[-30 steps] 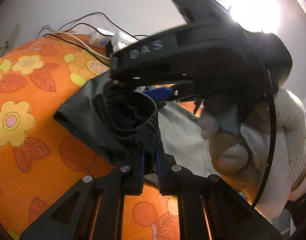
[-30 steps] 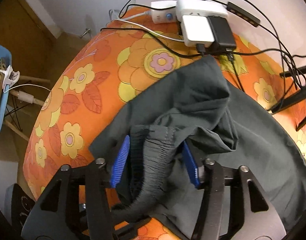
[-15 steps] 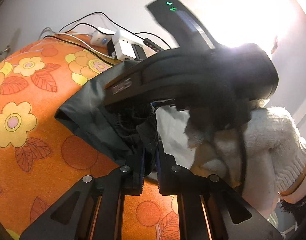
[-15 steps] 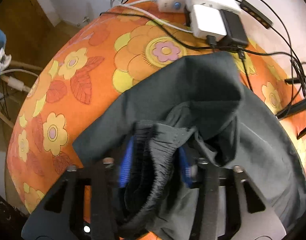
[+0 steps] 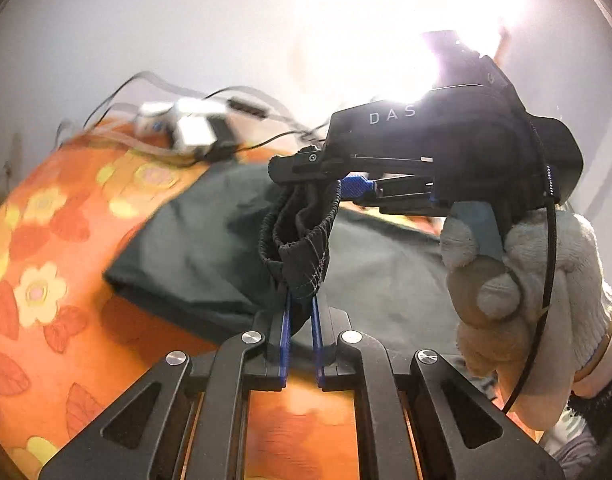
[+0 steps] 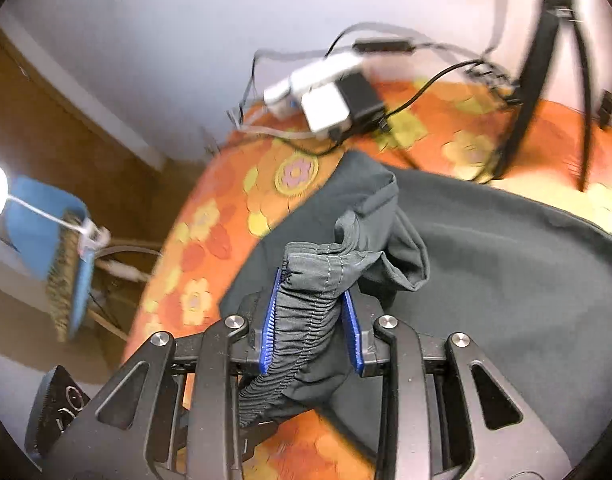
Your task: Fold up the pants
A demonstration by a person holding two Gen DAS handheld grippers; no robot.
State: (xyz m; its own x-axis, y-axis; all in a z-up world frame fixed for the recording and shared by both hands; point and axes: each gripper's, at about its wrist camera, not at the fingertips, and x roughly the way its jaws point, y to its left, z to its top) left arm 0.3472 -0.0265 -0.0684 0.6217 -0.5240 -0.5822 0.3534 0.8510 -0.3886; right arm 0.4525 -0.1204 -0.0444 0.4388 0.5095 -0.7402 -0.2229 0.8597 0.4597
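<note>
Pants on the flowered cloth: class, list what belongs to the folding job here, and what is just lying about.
Belongs to the job:
pants
waistband
left gripper, shut on the waistband
right gripper, shut on the waistband

Just lying about:
power strip with plugs
cables
blue chair
flowered cloth

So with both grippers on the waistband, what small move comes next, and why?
Probably carry the waistband across toward the far end of the pants. The left gripper and right gripper both pinch the bunched elastic, held above the floral tablecloth, while the legs lie flat.
</note>
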